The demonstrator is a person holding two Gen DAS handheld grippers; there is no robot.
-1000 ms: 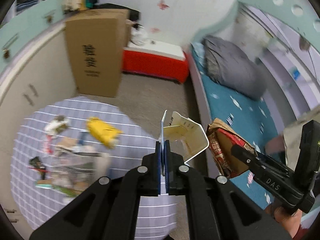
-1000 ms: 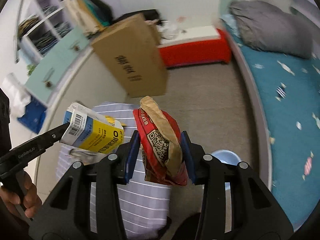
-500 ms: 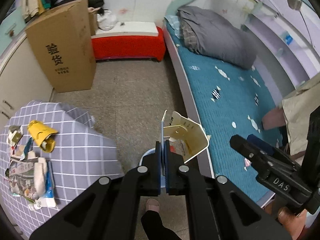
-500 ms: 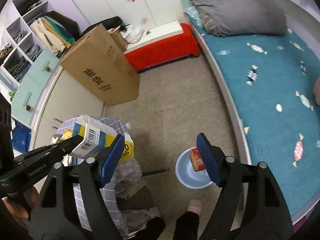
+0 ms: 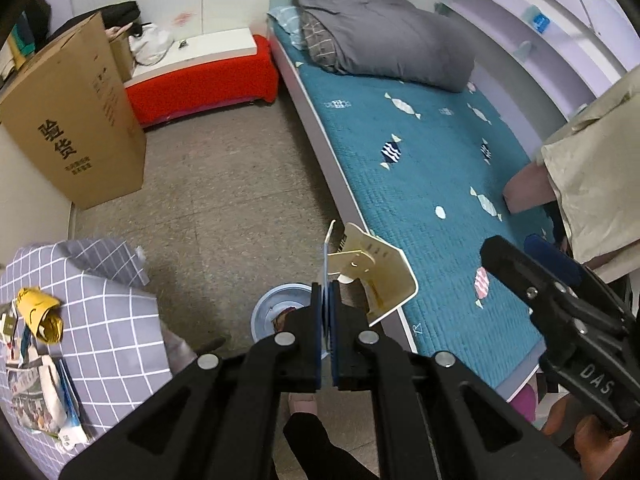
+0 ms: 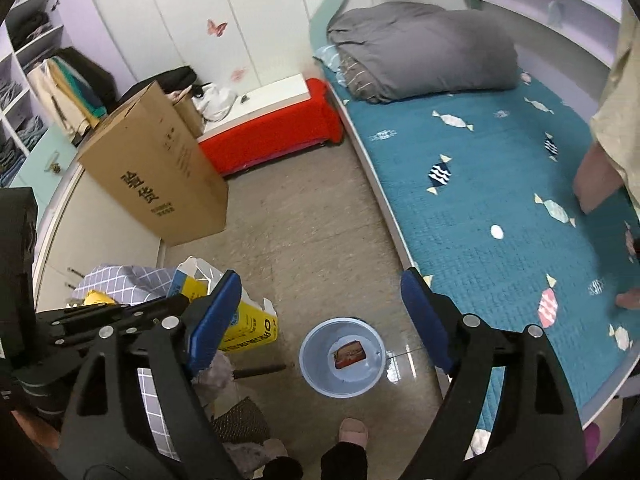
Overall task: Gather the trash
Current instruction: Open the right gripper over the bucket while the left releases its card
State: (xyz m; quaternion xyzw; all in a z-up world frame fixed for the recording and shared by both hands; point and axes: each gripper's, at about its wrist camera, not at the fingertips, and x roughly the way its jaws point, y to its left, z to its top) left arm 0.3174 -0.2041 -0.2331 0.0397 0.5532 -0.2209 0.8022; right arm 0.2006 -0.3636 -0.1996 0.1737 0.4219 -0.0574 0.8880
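Observation:
My left gripper (image 5: 328, 292) is shut on a flap of an opened yellow-and-white carton (image 5: 372, 276), which hangs above the near edge of a pale blue bin (image 5: 272, 300) on the floor. In the right wrist view the same carton (image 6: 248, 324) shows at the left, beside the bin's rim (image 6: 310, 344). A red snack bag (image 6: 349, 354) lies inside the bin. Above the bin my right gripper (image 6: 320, 280) stands wide, its jaws still opening, with nothing between them. More trash lies on the checked tablecloth (image 5: 100, 320): a yellow wrapper (image 5: 40, 312) and papers (image 5: 40, 392).
A tall cardboard box (image 6: 160, 176) stands against the left wall, with a red bench (image 6: 272, 136) behind it. A bed with a teal cover (image 6: 480, 200) and a grey duvet (image 6: 420, 48) fills the right. A person's slippered foot (image 6: 352, 432) is just below the bin.
Both grippers swung from over the table to over the floor by the bin. The right gripper opened and let go of the red snack bag, which now lies in the bin.

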